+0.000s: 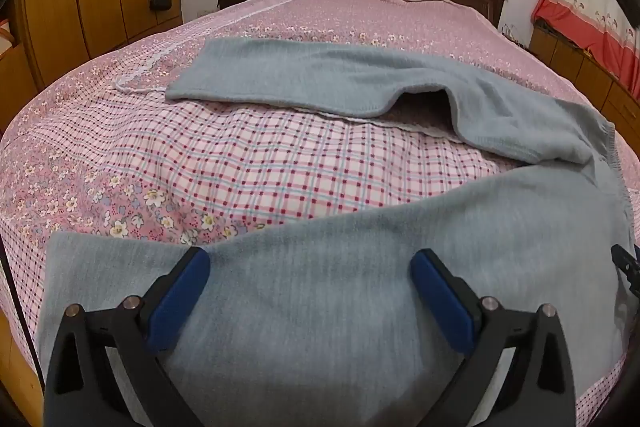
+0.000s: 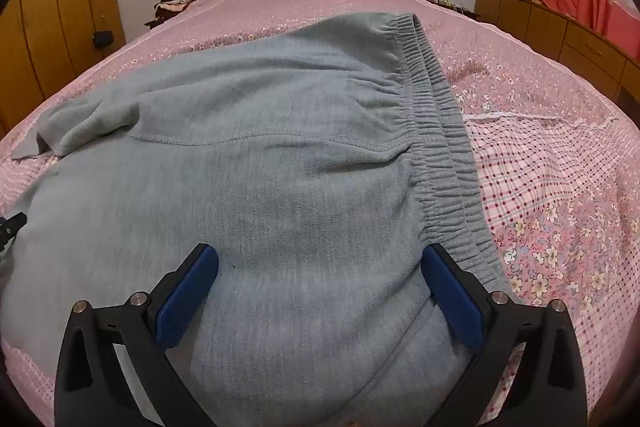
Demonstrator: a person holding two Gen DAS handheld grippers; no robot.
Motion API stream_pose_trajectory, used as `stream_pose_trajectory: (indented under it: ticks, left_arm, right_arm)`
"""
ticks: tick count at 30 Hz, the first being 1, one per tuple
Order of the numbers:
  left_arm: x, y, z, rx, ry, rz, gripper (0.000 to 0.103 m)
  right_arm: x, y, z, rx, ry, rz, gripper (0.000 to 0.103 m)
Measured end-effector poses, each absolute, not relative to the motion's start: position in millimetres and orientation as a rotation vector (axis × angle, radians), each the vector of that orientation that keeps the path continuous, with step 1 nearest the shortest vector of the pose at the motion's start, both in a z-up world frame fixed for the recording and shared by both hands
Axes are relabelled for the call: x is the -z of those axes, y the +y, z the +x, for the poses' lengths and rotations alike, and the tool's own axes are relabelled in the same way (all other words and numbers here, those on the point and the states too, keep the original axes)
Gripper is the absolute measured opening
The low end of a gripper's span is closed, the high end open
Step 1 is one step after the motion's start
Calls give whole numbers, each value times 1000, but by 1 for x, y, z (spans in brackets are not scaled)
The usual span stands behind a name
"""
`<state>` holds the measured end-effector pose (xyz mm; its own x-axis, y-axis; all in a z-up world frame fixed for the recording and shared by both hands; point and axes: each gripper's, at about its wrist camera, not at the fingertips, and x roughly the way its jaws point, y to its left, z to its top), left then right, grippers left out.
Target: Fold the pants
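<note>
Grey pants lay spread on bed, long axis running left-right across both views. Waistband at right in right wrist view; far leg stretched toward upper left in left wrist view. Left tool over near leg, jaws spread wide, pinching nothing. Right tool spread wide, empty, just beside waistband, so nearer that end.
</note>
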<state>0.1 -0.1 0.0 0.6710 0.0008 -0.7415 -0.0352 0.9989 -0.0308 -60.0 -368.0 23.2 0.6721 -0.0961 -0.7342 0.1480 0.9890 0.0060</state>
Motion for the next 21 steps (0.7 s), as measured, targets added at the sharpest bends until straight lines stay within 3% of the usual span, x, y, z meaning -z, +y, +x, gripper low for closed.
stream_pose_trajectory:
  ticks: [21]
  left_arm:
    - [0, -1, 1, -26, 834, -35, 103]
  right_arm:
    - [-24, -367, -60, 145, 822, 52, 103]
